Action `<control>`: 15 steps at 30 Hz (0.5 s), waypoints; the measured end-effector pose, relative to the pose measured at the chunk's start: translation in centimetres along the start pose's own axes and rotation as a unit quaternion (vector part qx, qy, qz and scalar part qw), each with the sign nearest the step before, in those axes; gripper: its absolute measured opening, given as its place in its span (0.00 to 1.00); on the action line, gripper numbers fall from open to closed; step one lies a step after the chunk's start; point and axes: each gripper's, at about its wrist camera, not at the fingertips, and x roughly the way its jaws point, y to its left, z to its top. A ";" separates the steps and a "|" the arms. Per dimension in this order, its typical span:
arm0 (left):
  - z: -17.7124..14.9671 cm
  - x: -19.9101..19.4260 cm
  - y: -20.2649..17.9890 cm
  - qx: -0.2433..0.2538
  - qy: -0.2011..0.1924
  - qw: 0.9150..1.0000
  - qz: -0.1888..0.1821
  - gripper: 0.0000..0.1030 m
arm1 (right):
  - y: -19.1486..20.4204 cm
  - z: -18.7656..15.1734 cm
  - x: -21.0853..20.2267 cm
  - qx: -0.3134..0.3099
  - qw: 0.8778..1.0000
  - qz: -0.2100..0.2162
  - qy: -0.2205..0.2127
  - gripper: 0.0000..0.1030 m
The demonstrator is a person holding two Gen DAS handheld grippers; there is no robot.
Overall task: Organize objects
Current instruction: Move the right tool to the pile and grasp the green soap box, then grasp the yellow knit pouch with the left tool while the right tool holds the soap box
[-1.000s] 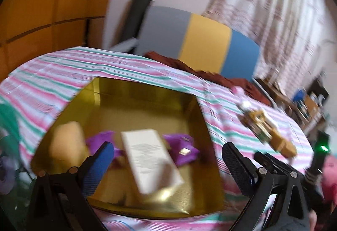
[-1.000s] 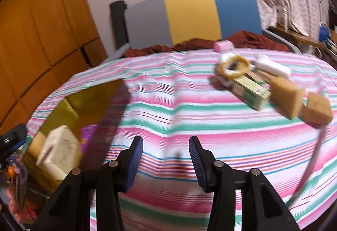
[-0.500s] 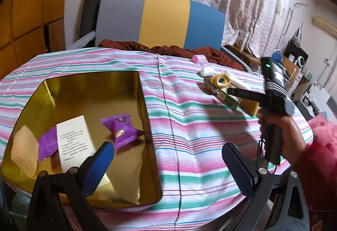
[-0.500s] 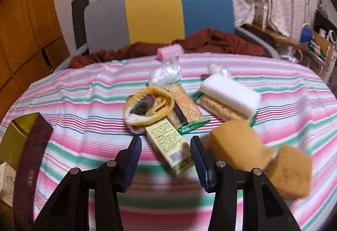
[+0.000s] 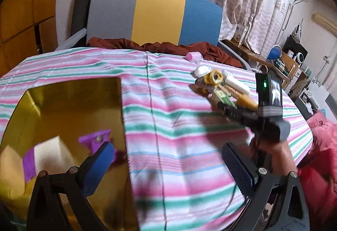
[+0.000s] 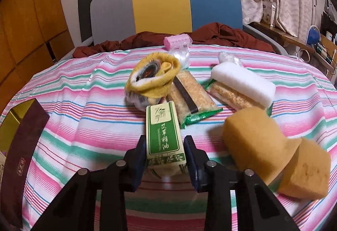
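Now closing around the green-and-cream box [image 6: 165, 135], right gripper [image 6: 165, 159] having travelled from over the bare striped cloth, past the gold tin [image 6: 12, 117], to the far-right cluster; jaws narrowing, pads appearing to meet the box's sides. Swinging rightward off the gold tin, left gripper [image 5: 166, 167] now hanging wide over the striped tablecloth [image 5: 179, 136], tin sliding to the left.

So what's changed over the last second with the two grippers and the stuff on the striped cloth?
The right gripper swung from bare cloth to the item pile; its jaws are closing around the green-and-cream carton. The open left gripper drifted off the gold tin. Tan sponges stayed put.
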 end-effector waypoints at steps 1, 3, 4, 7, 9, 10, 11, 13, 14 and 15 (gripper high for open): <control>0.5 0.4 -0.4 0.002 0.000 1.000 0.001 1.00 | 0.0 -0.1 -0.2 0.002 1.000 -0.002 -0.006 0.33; 1.6 1.5 -1.2 0.005 0.005 1.000 -0.004 1.00 | -0.1 -0.4 -0.8 0.009 1.000 -0.002 -0.016 0.33; 2.1 1.9 -1.5 0.006 0.008 1.000 -0.003 1.00 | -0.1 -0.6 -1.0 0.014 1.000 0.000 -0.019 0.33; 3.8 3.8 -3.3 0.026 0.010 1.000 0.004 1.00 | -0.4 -1.5 -1.4 0.034 0.999 0.005 -0.016 0.33; 4.9 5.5 -4.8 0.052 0.012 0.999 0.006 1.00 | -1.0 -2.3 -1.5 0.059 0.998 0.009 -0.013 0.31; 5.3 6.5 -5.5 0.067 0.021 0.998 0.007 1.00 | -1.4 -2.7 -1.8 0.071 0.997 0.011 -0.017 0.31; 5.7 7.5 -6.2 0.080 0.029 0.996 0.014 1.00 | -1.8 -3.0 -2.2 0.085 0.996 0.011 -0.023 0.31; 6.4 9.2 -7.2 0.097 0.038 0.994 0.015 1.00 | -2.4 -4.0 -3.0 0.107 0.993 0.014 -0.036 0.31; 6.7 10.1 -7.7 0.100 0.042 0.994 0.015 1.00 | -2.6 -4.5 -3.4 0.114 0.992 0.015 -0.043 0.31; 7.1 11.2 -8.3 0.105 0.045 0.993 0.013 1.00 | -2.7 -4.9 -3.7 0.119 0.991 0.015 -0.050 0.31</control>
